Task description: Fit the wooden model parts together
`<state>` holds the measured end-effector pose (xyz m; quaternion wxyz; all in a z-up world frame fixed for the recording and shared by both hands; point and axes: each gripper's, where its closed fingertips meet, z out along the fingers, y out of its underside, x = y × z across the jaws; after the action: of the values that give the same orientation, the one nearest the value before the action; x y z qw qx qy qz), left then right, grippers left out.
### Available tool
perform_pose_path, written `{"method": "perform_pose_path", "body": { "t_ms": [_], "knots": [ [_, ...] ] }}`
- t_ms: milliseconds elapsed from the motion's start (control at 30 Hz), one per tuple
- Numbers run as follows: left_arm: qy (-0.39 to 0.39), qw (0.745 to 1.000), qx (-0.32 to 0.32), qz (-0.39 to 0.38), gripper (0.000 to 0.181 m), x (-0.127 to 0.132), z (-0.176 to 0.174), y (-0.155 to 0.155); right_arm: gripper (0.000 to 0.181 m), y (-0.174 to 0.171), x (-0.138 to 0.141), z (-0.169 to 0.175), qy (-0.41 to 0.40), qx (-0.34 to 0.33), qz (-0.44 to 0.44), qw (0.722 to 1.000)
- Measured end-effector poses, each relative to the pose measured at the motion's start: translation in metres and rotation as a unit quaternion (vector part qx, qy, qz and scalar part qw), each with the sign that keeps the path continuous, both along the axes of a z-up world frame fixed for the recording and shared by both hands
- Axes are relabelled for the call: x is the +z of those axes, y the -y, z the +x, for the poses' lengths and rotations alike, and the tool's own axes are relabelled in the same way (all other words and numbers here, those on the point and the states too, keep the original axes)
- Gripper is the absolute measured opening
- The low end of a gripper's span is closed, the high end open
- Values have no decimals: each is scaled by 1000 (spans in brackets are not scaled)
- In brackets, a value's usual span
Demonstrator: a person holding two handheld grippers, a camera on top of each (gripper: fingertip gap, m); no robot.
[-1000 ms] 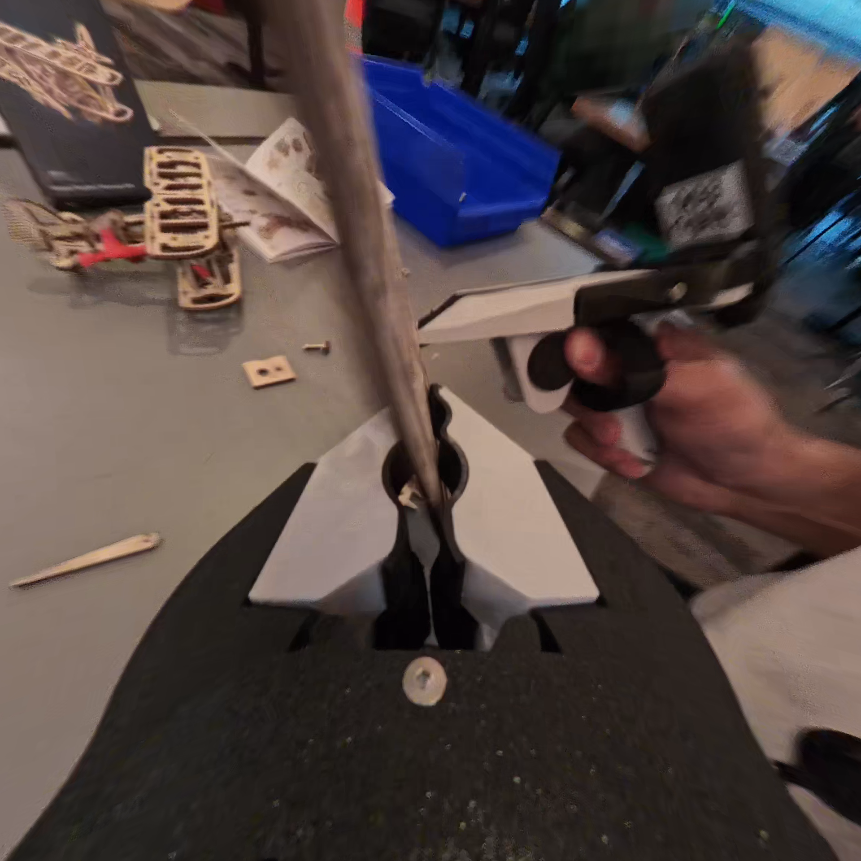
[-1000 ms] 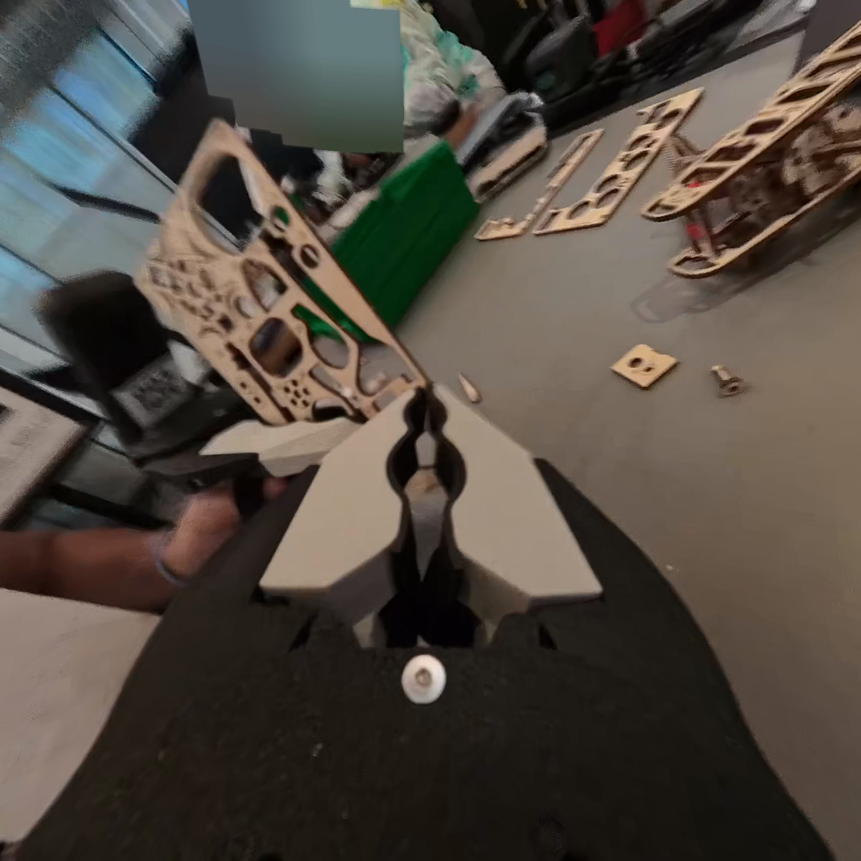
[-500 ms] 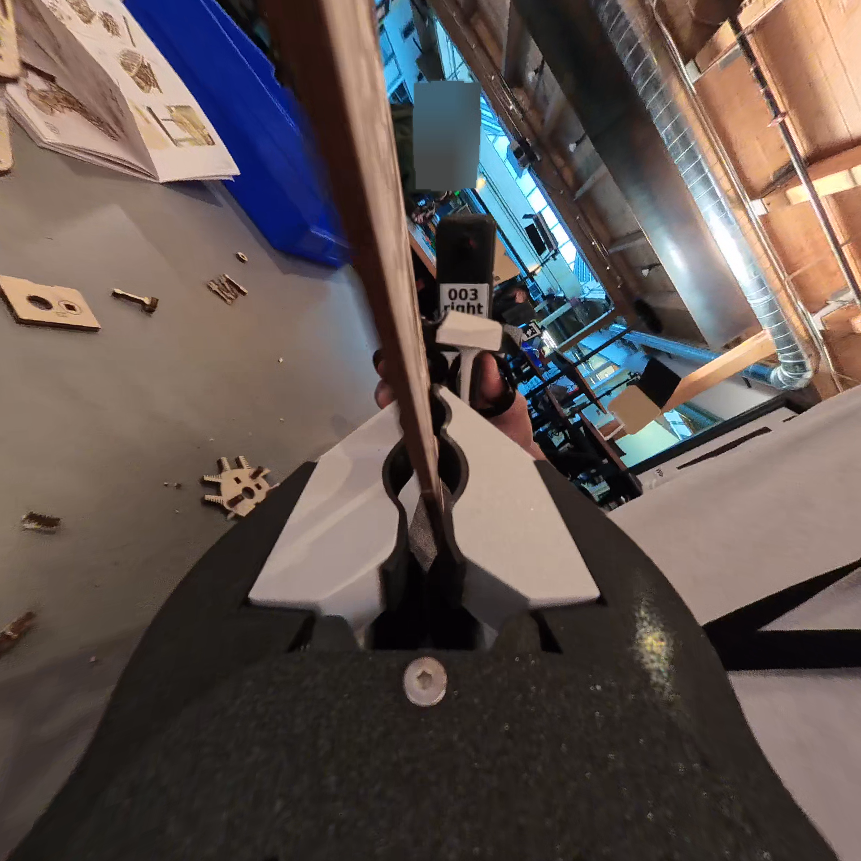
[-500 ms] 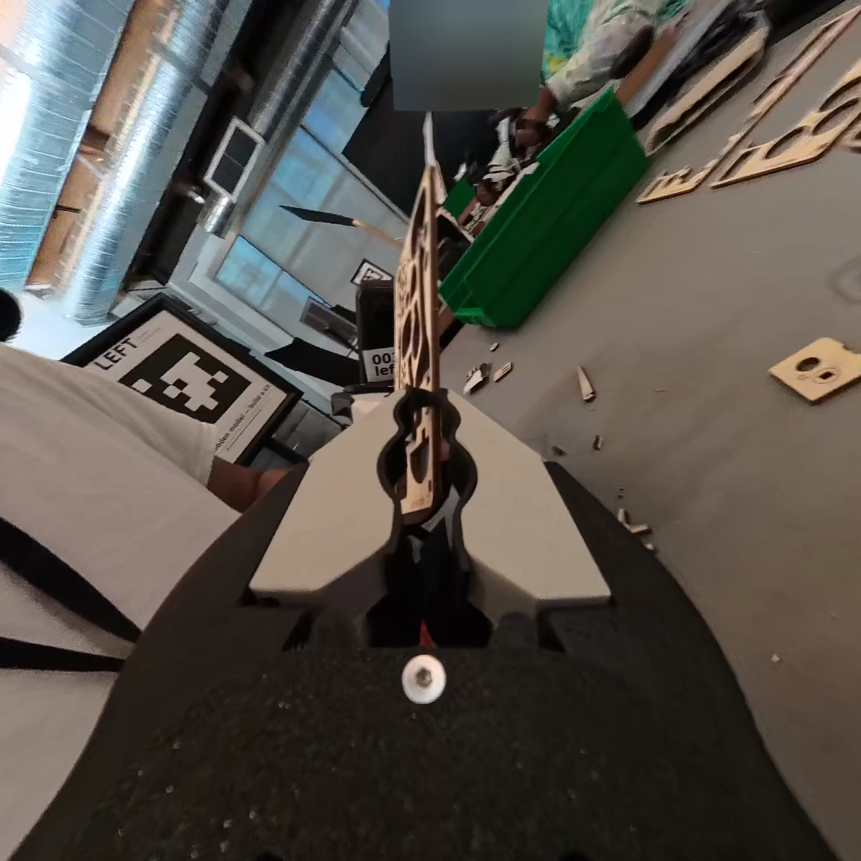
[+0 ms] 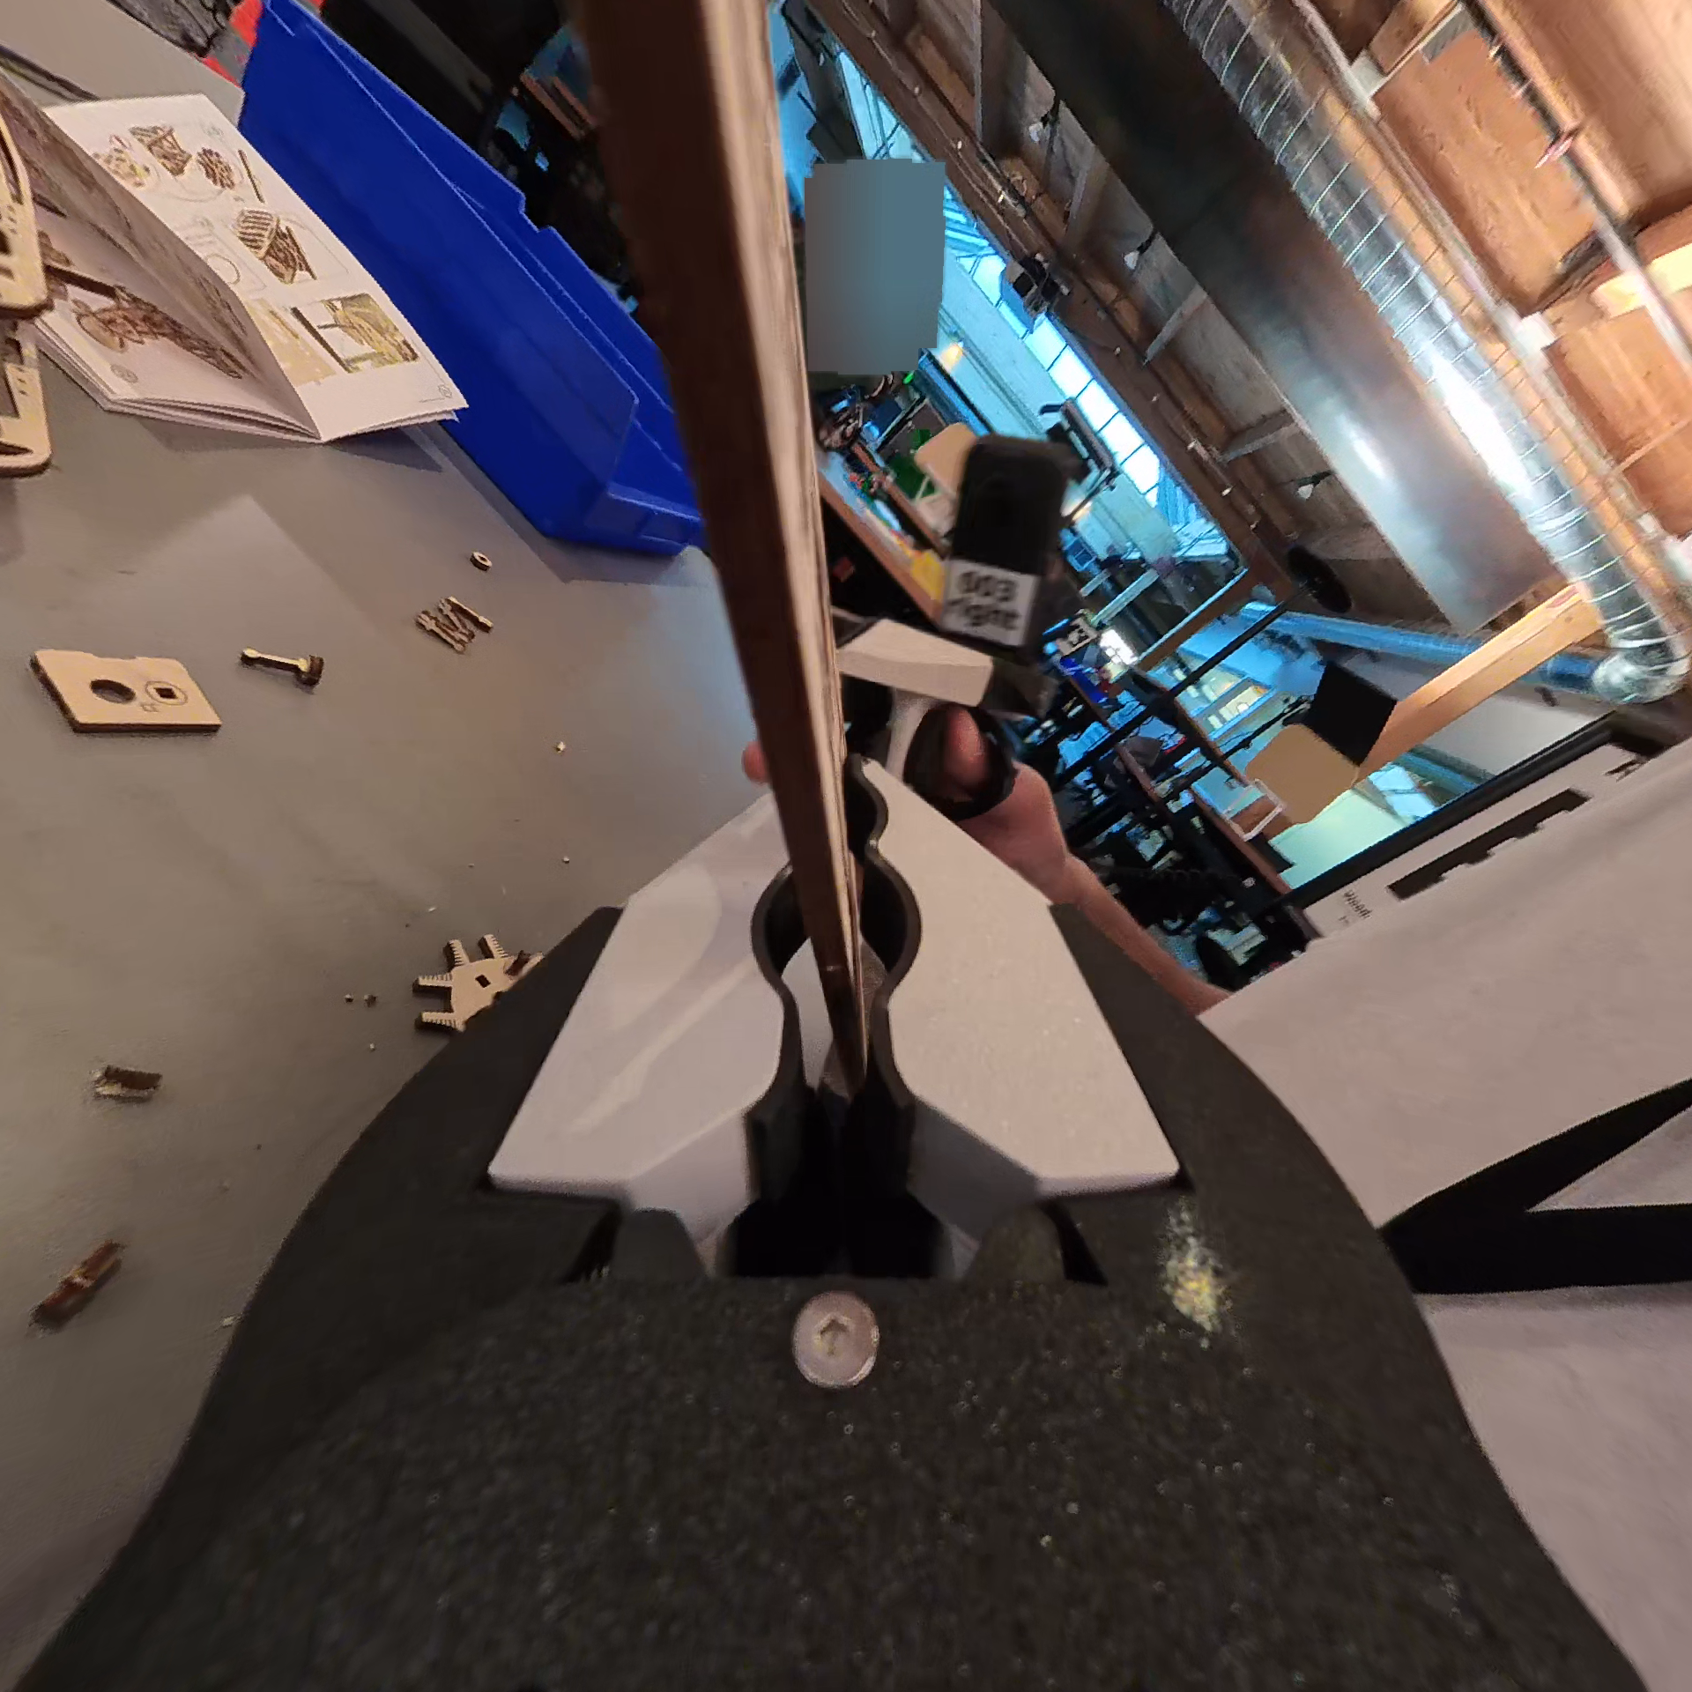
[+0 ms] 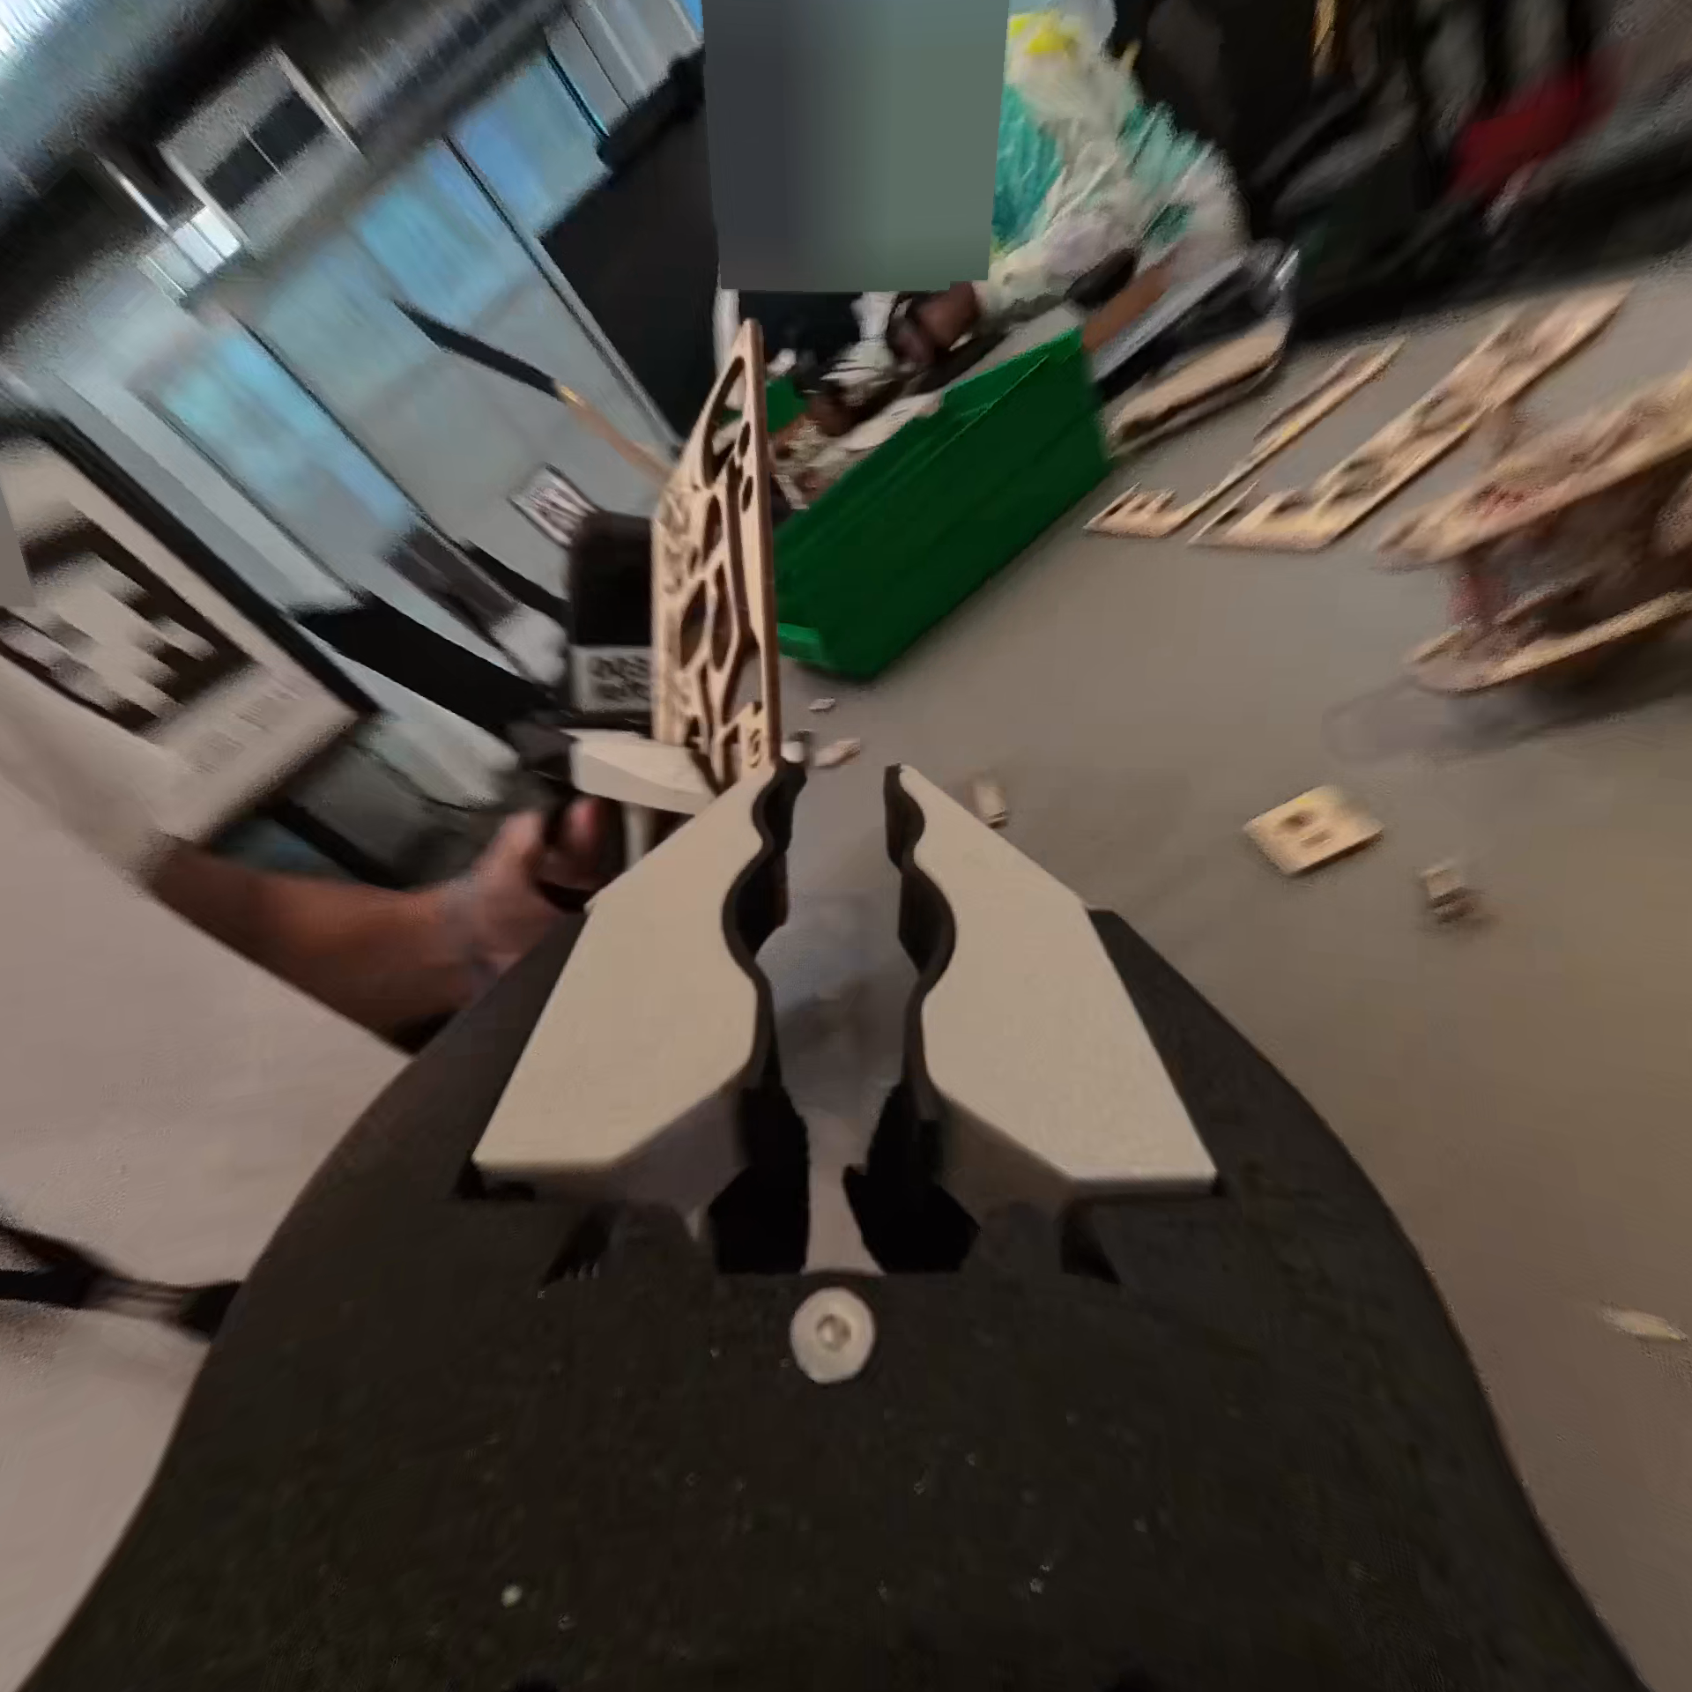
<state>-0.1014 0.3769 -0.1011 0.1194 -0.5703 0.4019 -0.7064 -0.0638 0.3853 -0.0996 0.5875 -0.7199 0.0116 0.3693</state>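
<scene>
A flat laser-cut wooden panel with cut-out holes stands upright in the air above the grey table, edge-on in the left wrist view. My left gripper is shut on its lower edge. The right wrist view shows the panel's face, with the left gripper under it. My right gripper is open and empty, just right of the panel and apart from it. It also shows beyond the panel in the left wrist view, held in a hand.
A blue bin and an open booklet lie far left. A small square plate, a pin and a gear piece lie loose. A green bin, flat sheets and a part-built model are to the right. Tip to tip, the grippers are about 4 cm apart. Both grippers' tips are roughly 12 cm from the gear piece.
Half a second ago my right gripper's fingers were closed around the panel's edge; it has let go, opened and drawn back to the right. My left gripper still holds the panel.
</scene>
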Motion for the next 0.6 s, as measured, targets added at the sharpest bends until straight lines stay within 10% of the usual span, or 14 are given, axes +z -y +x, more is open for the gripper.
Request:
{"method": "perform_pose_path", "body": {
  "t_ms": [233,600],
  "knots": [
    [-11,998,17,63,1,-1,0,0,38,8,21,1,267,-116,138,947],
    [33,997,-30,63,0,20,-11,17,9,17,30,-31,2,11,51,999]
  ]
}}
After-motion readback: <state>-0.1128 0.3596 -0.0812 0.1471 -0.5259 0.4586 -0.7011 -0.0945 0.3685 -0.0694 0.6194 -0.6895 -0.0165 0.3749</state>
